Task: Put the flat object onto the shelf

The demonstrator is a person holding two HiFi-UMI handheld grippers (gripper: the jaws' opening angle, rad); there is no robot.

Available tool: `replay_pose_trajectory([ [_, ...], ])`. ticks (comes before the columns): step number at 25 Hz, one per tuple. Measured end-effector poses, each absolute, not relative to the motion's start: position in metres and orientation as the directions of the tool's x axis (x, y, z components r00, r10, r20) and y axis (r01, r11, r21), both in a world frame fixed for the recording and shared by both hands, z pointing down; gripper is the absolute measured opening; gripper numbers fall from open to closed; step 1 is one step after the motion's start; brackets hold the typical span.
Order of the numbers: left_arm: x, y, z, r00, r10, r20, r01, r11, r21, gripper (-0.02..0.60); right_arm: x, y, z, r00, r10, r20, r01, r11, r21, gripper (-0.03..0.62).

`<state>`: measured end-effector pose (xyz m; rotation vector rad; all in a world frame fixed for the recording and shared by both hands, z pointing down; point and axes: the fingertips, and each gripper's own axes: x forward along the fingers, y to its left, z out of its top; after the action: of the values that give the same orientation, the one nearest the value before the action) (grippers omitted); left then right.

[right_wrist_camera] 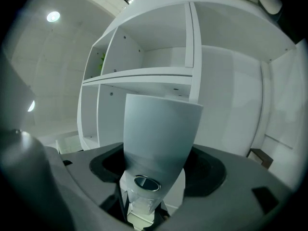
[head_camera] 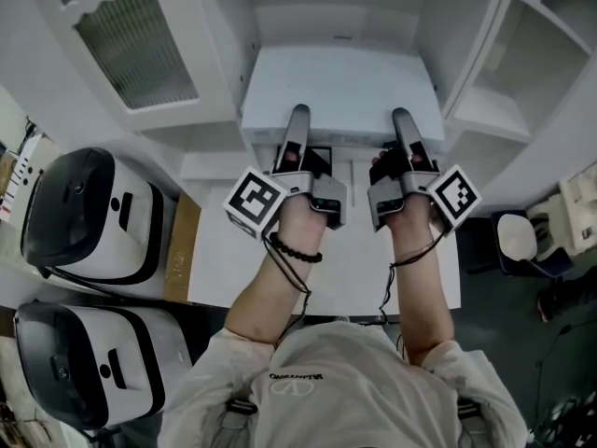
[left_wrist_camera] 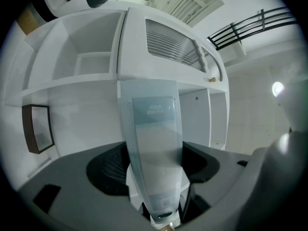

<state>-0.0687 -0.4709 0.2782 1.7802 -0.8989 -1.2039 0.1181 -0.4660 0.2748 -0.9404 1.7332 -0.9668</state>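
Note:
A flat white box is held level in front of the white shelf unit, at the mouth of its middle compartment. My left gripper is shut on the box's near left edge, one finger lying on top. My right gripper grips the near right edge the same way. In the left gripper view the box rises as a pale printed panel between the jaws. The right gripper view shows the box as a plain grey-white panel between that gripper's jaws, with open shelf compartments behind.
A white table lies under my forearms. Two white-and-black rounded devices sit at the left, beside a brown board. A ribbed-glass cabinet door is up left. A dark framed panel hangs on the wall.

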Motion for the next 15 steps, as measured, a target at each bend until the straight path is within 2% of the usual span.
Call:
replay_pose_trajectory([
  [10,-0.065,-0.492,0.273,0.284,-0.882,-0.377,-0.118,-0.422,0.899,0.321,0.119,-0.485,0.269,-0.341,-0.893,-0.296,-0.196,0.375,-0.906,0.351],
  [15,-0.071,-0.489,0.27,0.262,-0.881,-0.394,-0.142,-0.439,0.887,0.349,0.117,-0.473,0.264,-0.381,-0.869,-0.317,-0.229,0.42,-0.878,0.367],
])
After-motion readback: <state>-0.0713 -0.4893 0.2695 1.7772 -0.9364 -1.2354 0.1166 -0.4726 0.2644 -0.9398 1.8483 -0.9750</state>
